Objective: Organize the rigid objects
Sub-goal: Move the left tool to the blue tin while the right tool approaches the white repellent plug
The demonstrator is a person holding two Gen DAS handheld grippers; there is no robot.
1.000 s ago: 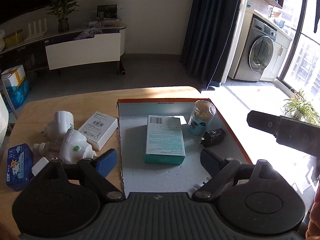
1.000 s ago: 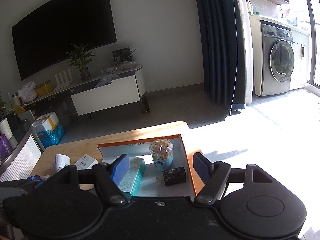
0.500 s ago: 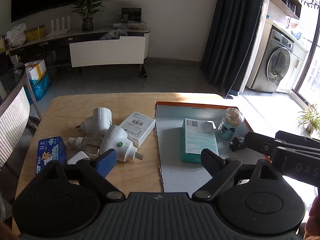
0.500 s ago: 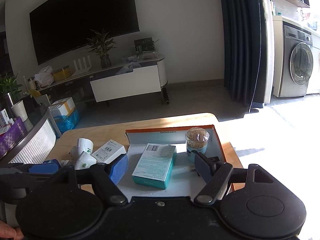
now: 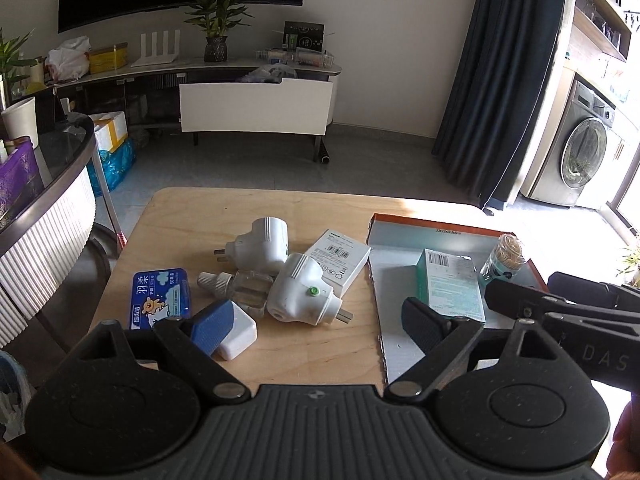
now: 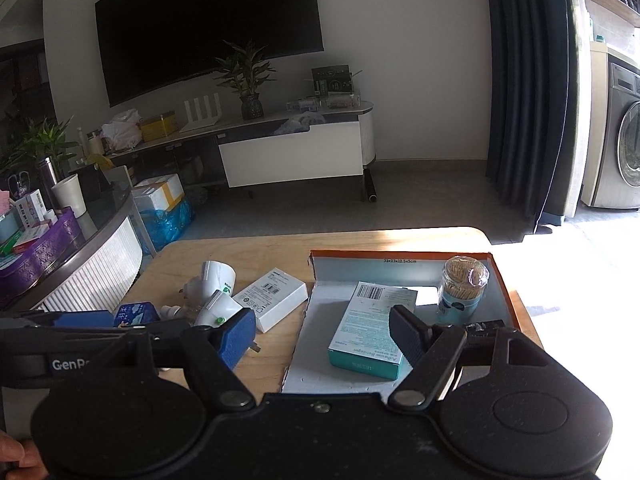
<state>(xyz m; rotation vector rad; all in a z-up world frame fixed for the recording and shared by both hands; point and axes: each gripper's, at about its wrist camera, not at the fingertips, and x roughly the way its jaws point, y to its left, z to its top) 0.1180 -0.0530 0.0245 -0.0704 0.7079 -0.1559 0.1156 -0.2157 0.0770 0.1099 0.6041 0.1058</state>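
Living room: dark TV on wall, low white cabinet with potted plant, dark curtain, washing machine at right. Wooden table [image 5: 256, 208] in foreground, far right part in sunlight.

Left gripper [image 5: 316, 322] over near table edge, jaws wide apart, nothing between pads. Just beyond its blue pad [image 5: 212, 326]: white adapter [image 5: 238, 338], partly hidden by the pad. Past that, clustered and touching: clear bottle [image 5: 236, 286] lying on its side, near plug [image 5: 302, 296] with green dot, far plug [image 5: 262, 246]. Blue tissue pack [image 5: 160, 296] left of cluster, flat. White box [image 5: 340, 260] right of cluster, just beside tray.

Right gripper [image 6: 322, 334] over near side of tray, jaws apart, nothing gripped; teal box seen between the fingers, untouched. Seen also in left view as a black bar [image 5: 560, 312] entering from right.

Tray [image 6: 400, 258]: shallow cardboard lid, orange rim, pale inside, on right half of table. Contents: teal box [image 6: 372, 328] flat near centre, barcode end away; toothpick jar [image 6: 462, 286] upright in far right corner; small black item [image 6: 484, 325] near right wall, mostly hidden behind right finger, kind not readable.

View differences: left view shows adapter, bottle and both plugs clearly; black item hidden there behind right gripper. Right view shows tray contents better, plus left gripper's body [image 6: 80, 342] crossing lower left and covering most of tissue pack and bottle; adapter not visible. Fingertips of a hand [image 6: 16, 460] at bottom left corner of right view.
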